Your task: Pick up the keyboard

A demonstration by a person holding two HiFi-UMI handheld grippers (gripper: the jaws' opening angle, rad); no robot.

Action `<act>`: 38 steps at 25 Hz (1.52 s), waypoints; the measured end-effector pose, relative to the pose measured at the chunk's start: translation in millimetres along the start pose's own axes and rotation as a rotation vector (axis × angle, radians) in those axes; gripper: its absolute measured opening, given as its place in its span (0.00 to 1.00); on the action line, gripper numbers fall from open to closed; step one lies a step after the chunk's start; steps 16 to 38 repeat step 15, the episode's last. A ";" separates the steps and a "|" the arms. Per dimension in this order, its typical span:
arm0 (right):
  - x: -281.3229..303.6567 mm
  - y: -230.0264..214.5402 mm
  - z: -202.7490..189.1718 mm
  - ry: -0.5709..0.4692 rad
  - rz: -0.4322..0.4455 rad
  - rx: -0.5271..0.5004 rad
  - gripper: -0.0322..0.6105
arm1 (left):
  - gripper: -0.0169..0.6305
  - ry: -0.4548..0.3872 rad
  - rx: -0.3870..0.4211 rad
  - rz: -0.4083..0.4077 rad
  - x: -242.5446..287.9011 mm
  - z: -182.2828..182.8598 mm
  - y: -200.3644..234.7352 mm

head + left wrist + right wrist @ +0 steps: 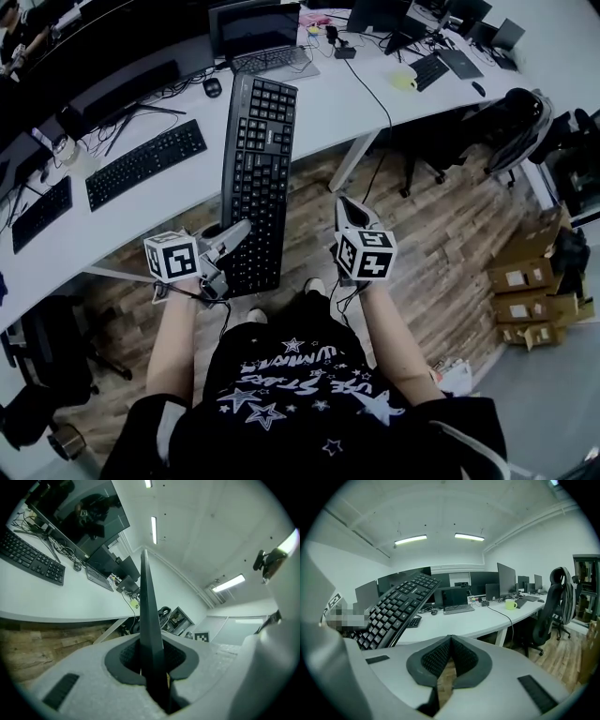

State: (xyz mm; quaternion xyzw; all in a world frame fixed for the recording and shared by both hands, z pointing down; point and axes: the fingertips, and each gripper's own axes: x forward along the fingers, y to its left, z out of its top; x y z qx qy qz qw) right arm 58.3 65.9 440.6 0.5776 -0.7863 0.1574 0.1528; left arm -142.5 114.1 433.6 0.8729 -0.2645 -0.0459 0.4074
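The keyboard (258, 178) is gripped only at its lower end by the left hand-held gripper (234, 236), while the right hand-held gripper (345, 204) is clenched empty at centre frame; the unsupported length may lever the keyboard loose onto the desk (328, 94).

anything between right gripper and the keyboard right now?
Nothing visible. The keyboard is clamped at its near end by the left gripper; the right gripper, shut and empty, is beside its right edge with only open air between.
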 end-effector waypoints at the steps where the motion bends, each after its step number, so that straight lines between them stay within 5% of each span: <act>1: -3.2 4.3 -4.3 0.004 -0.001 0.003 0.06 | 0.14 0.007 0.002 -0.002 -4.6 -3.6 0.5; 15: -7.9 53.3 -44.7 0.021 -0.027 0.047 0.06 | 0.14 0.021 0.007 -0.037 -48.1 -24.6 19.8; 38: -7.9 53.3 -44.7 0.021 -0.027 0.047 0.06 | 0.14 0.021 0.007 -0.037 -48.1 -24.6 19.8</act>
